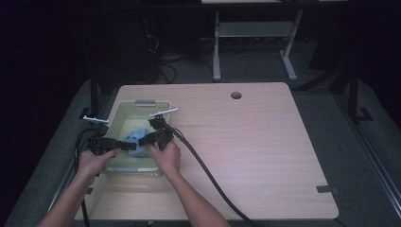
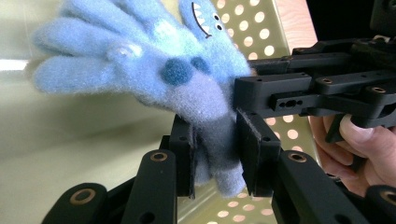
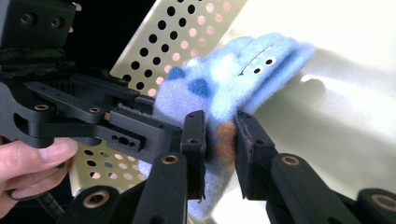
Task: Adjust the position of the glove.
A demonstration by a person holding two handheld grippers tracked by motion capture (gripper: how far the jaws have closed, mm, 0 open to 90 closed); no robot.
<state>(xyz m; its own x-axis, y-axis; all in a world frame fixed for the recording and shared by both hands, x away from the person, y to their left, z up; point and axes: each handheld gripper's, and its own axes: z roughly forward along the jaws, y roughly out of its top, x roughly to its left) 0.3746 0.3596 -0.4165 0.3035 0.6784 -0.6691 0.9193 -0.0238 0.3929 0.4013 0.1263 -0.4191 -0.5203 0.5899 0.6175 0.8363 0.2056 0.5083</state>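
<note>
Nearest, my forearms enter from the desk's front edge. My left hand [image 1: 94,162] and right hand [image 1: 166,158] each grip a handle at the near wall of the pale green perforated plastic basket [image 1: 124,108], which rests on the left part of the light wooden desk [image 1: 265,142].

Within the basket, my left gripper [image 2: 215,144] has its jaws nearly closed on the greyish cuff of a fuzzy light blue knitted glove with dark blue spots and a toothy monster face [image 2: 154,70]. Its fingers fan upward and to the left, clear of the basket floor.

My right gripper [image 3: 220,140] likewise pinches the glove, with its jaws closed on a part bearing an orange-brown spot. The two grippers meet at the glove, almost touching one another.

Farther off, a grey cable port [image 1: 236,95] lies near the desk's far edge; beyond it stand white frame legs [image 1: 216,52] on the dark floor.
</note>
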